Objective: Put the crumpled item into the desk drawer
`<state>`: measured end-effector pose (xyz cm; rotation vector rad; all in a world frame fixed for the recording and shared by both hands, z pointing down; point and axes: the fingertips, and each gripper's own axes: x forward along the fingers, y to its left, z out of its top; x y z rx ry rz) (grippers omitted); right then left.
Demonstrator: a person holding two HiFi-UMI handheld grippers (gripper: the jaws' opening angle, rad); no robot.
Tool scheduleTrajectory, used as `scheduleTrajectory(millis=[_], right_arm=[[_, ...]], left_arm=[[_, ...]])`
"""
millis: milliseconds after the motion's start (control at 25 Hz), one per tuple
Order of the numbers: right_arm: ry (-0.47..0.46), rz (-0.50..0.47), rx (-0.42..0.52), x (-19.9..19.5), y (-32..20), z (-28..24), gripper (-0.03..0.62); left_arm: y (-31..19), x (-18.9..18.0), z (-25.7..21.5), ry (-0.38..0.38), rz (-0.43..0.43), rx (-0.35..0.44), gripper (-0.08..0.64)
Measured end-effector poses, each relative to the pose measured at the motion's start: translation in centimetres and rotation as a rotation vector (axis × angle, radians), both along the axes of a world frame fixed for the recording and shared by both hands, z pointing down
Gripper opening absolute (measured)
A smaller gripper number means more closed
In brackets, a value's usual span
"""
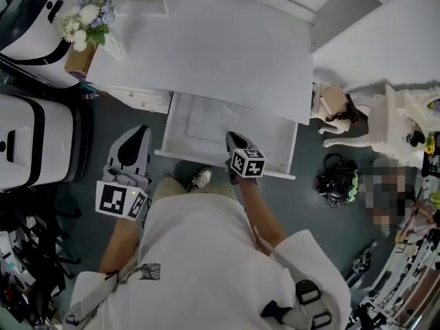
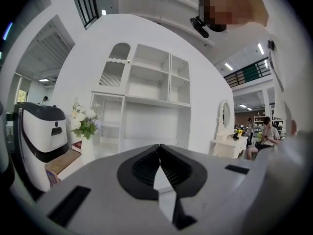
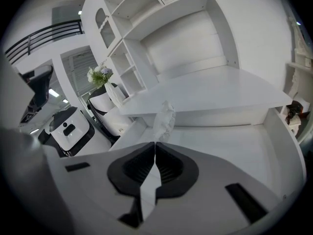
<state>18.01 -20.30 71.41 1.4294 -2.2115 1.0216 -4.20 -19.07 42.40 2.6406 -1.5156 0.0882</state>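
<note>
**Head view.** The drawer (image 1: 199, 126) is seen pulled out from under the white desk (image 1: 206, 47). The right gripper (image 1: 234, 139) is held over the front part of the drawer, with its tips pointed toward the desk. The crumpled item cannot be picked out here. The left gripper (image 1: 141, 130) is held to the left of the drawer, over the dark floor and apart from it. Flowers (image 1: 88, 16) are seen far off to the left of the drawer, by the desk's corner. A black bag (image 1: 337, 181) lies on the floor to the right of the drawer. A shoe (image 1: 201, 179) is seen just in front of the drawer.

**Left gripper view.** The jaws of the left gripper (image 2: 159, 146) are pressed together, and nothing is held between them. White shelves (image 2: 151, 82) and the flowers (image 2: 84, 121) are seen past the tips.

**Right gripper view.** The jaws of the right gripper (image 3: 155, 143) are clenched on the crumpled item (image 3: 164, 120). The item is white and wrinkled, and it sticks up out of the tips. It is held over the drawer (image 3: 234, 146), toward the drawer's left side. The drawer's white bottom is seen behind it. The desk (image 3: 210, 89) is seen above the back of the drawer. The flowers (image 3: 99, 75) are seen far off to the left of the drawer.
</note>
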Motion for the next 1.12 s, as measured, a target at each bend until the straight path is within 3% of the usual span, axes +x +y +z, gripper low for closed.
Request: scheduleTrajectory(millis=[400,1120], right_arm=[[0.01,-0.017,-0.078,-1.2,-1.6,3.8,0.017],[0.032,0.002,-0.255,0.1,-3.1,10.1,0.017]], left_arm=[[0.4,-1.8,0.5,-0.039,-0.044,-0.027,0.015],[2.4,-4.1,0.1,-0.086,-0.132,-0.046,0.015]])
